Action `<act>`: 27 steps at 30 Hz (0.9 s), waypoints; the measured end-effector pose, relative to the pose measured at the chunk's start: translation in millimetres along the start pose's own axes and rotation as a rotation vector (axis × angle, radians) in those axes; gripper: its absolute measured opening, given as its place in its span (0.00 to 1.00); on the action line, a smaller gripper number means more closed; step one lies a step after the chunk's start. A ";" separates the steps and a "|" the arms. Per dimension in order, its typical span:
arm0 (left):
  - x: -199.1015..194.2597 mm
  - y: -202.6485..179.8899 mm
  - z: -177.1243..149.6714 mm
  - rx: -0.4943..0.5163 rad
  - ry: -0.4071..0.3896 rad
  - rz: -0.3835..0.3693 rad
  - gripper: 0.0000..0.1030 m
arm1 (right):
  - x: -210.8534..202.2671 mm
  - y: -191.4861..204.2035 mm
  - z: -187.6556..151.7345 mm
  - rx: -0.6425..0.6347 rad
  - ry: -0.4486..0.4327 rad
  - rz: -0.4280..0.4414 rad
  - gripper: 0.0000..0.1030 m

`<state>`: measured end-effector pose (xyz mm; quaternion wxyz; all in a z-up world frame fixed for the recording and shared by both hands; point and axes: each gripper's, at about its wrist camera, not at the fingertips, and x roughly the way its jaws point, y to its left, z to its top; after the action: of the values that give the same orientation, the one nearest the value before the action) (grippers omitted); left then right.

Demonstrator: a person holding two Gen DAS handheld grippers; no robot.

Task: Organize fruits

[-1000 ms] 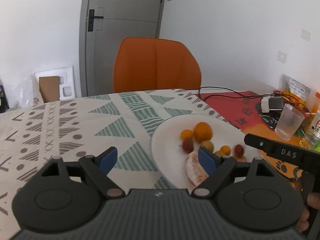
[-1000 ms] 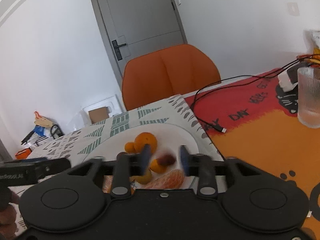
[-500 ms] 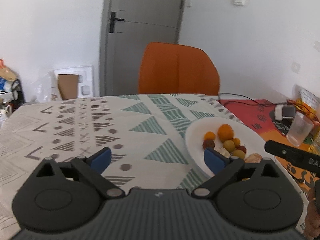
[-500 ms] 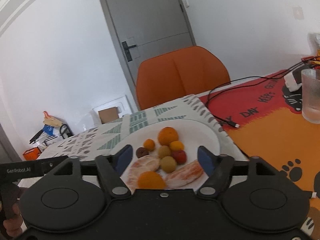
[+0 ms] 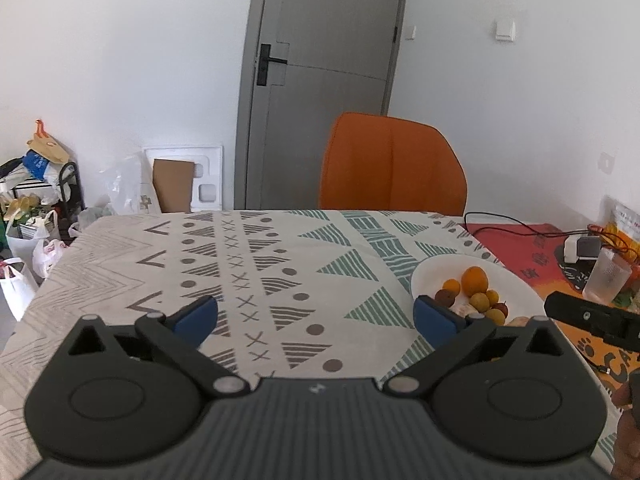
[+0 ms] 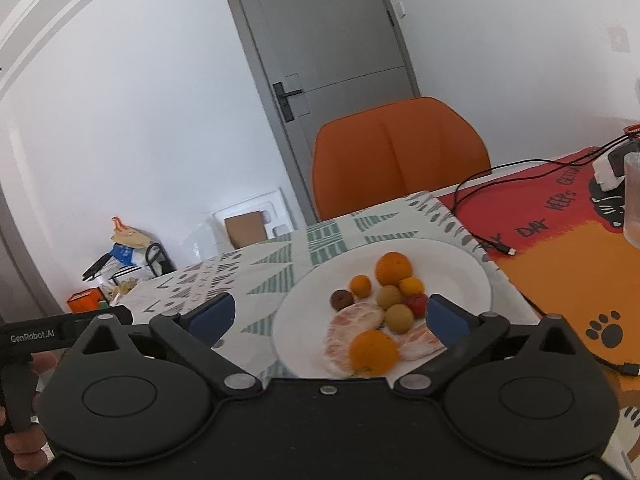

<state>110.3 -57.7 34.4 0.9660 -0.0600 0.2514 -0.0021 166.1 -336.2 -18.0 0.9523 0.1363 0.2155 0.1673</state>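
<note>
A white plate (image 6: 460, 264) on the patterned tablecloth holds several fruits: a large orange (image 6: 393, 268), a second orange (image 6: 374, 351) at the near rim, small yellow, green, red and brown fruits, and peeled citrus segments (image 6: 352, 322). My right gripper (image 6: 328, 318) is open and empty, hovering above the plate's near edge. The plate also shows in the left wrist view (image 5: 516, 280) at the right. My left gripper (image 5: 316, 316) is open and empty over the tablecloth, left of the plate.
An orange chair (image 5: 392, 164) stands at the table's far side. A red and orange mat (image 6: 568, 240) lies right of the plate with a black cable (image 6: 480, 208), a ribbed glass (image 5: 606, 276) and a charger. Bags sit on the floor at left.
Both grippers pulled back and rose away from the plate. My right gripper opened from a narrow gap and left the fruit on the plate. My left gripper swung left.
</note>
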 end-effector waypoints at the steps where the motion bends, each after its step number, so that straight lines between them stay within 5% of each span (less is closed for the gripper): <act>1: -3.6 2.0 -0.3 -0.003 -0.004 0.002 1.00 | -2.2 2.3 0.0 -0.004 0.001 0.006 1.00; 27: -86.7 58.3 -26.5 -0.040 -0.060 0.089 1.00 | -48.9 47.5 -22.9 -0.086 0.024 0.061 1.00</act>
<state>20.2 0.1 46.7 0.9709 -0.0684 0.2246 0.0475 101.6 -307.3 -4.4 0.9492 0.0995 0.2152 0.2069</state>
